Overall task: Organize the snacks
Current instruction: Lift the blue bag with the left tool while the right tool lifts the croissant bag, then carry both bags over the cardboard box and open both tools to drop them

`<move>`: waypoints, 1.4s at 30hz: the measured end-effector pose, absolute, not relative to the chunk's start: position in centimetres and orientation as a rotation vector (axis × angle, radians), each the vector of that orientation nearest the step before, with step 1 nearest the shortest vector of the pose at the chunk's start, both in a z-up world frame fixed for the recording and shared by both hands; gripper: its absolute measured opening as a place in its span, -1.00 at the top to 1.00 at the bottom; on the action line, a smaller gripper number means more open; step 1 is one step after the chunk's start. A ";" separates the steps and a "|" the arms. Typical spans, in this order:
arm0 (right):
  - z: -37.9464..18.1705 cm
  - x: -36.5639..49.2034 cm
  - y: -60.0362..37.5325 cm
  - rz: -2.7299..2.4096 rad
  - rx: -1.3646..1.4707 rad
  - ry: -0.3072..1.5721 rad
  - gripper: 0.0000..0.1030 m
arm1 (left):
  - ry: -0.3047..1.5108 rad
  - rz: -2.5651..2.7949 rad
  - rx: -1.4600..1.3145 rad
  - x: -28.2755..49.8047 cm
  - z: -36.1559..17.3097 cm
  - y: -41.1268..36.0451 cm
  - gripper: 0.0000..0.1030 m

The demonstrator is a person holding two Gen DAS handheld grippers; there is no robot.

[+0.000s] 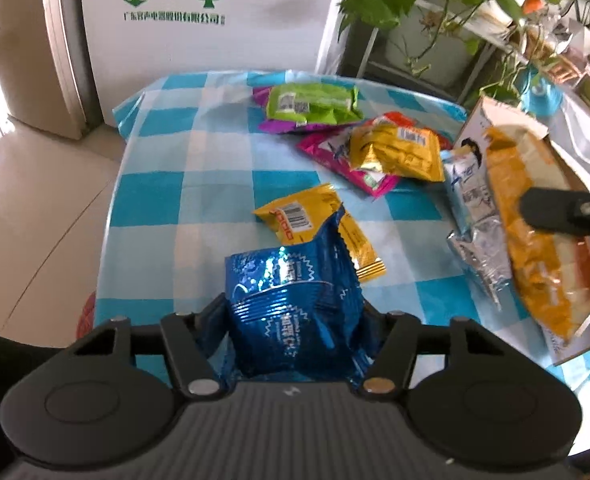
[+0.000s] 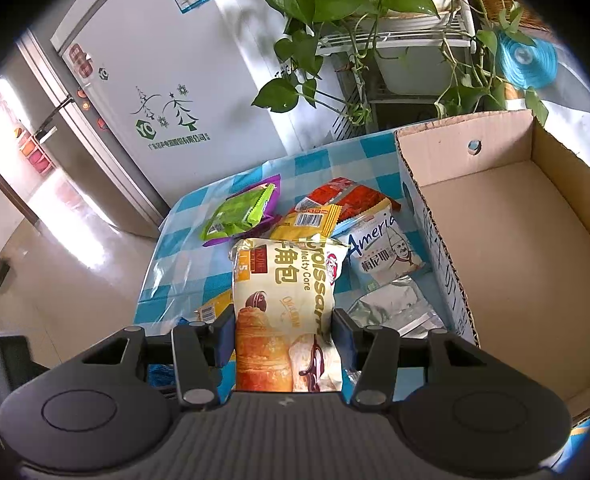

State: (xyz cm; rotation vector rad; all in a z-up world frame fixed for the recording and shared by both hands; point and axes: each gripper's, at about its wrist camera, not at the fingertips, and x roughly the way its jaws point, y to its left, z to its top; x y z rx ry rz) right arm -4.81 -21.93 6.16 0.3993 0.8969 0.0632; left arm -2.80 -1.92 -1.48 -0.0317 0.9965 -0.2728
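Observation:
A crumpled blue foil snack packet (image 1: 287,276) stands upright between the fingers of my left gripper (image 1: 295,312), which is shut on it just above the checked table (image 1: 175,184). My right gripper (image 2: 283,320) is shut on a cream croissant packet (image 2: 283,276), held upright beside the open cardboard box (image 2: 515,232). In the left wrist view that croissant packet (image 1: 535,240) shows at the right with a black finger (image 1: 551,210) on it. Loose on the cloth lie a green packet (image 1: 313,104), a yellow packet (image 1: 399,152) and another yellow one (image 1: 295,216).
A white-and-blue packet (image 2: 383,252) and a silver one (image 2: 395,312) lie against the box's left wall. A white fridge (image 2: 167,112) stands behind the table, with potted plants (image 2: 335,8) on a rack to its right. The table's left edge drops to a tiled floor (image 1: 35,184).

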 end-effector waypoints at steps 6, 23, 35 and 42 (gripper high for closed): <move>6.0 -4.6 -21.8 0.070 0.407 0.904 -0.09 | 0.973 -0.276 -0.079 -3.2 -0.3 -1.2 -0.22; 8.6 -5.9 -22.8 0.083 0.401 0.812 -0.09 | 0.866 -0.297 -0.128 -4.0 4.3 -2.6 -0.22; 11.7 -7.6 -28.7 -0.023 0.434 0.685 -0.09 | 0.828 -0.410 -0.143 -4.1 7.4 -7.9 -0.22; 12.1 -8.3 -31.9 -0.092 0.416 0.680 -0.09 | 0.829 -0.494 -0.147 -4.3 8.4 -11.9 -0.22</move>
